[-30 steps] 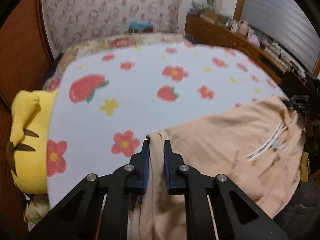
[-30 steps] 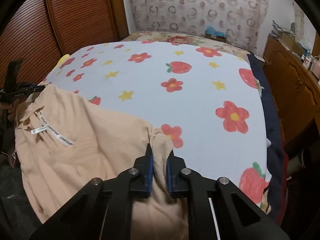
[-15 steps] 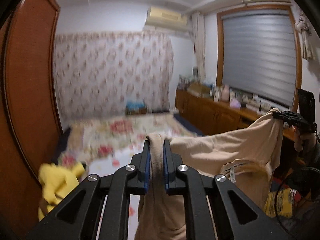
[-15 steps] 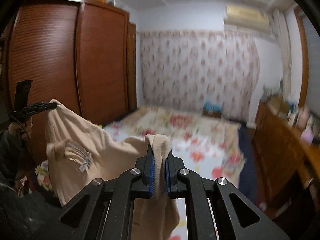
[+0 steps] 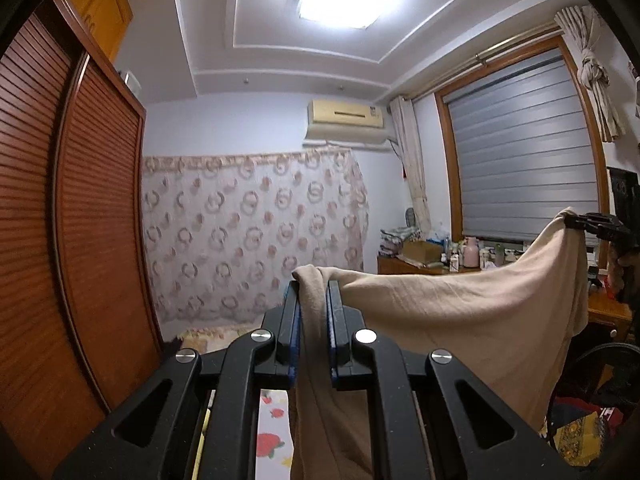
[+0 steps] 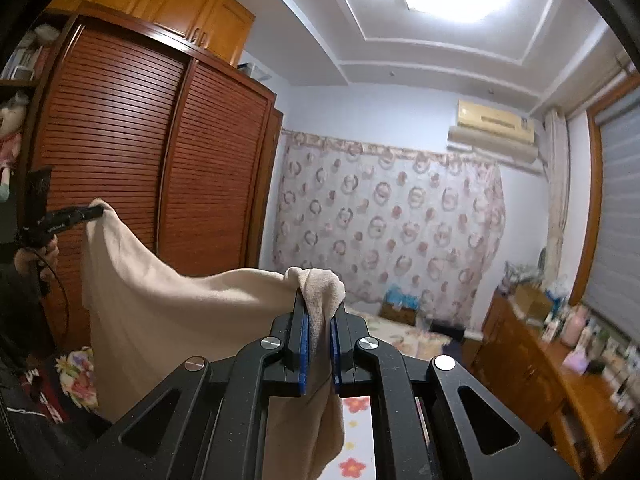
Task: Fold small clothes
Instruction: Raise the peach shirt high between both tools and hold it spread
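Observation:
A beige garment (image 5: 460, 320) hangs stretched in the air between both grippers, high above the bed. My left gripper (image 5: 313, 286) is shut on one corner of it, the cloth bunched between the blue pads. My right gripper (image 6: 318, 300) is shut on the other corner of the beige garment (image 6: 168, 312). Each view shows the other gripper far off: the right gripper (image 5: 588, 222) at the right edge, the left gripper (image 6: 80, 214) at the left edge, each pinching the cloth's top edge. The garment sags in a curve between them and drapes down below both.
The flowered bed sheet (image 5: 272, 436) shows only as a strip under the fingers. A brown louvred wardrobe (image 6: 160, 160) stands on the left. A wooden dresser (image 6: 540, 356) crowded with bottles runs along the right wall under a shuttered window (image 5: 524, 152). A patterned curtain (image 5: 248, 232) covers the far wall.
Both grippers have lifted the garment off the bed and tilted up to level. The views now show wall and ceiling instead of the sheet. The cloth hangs free between them.

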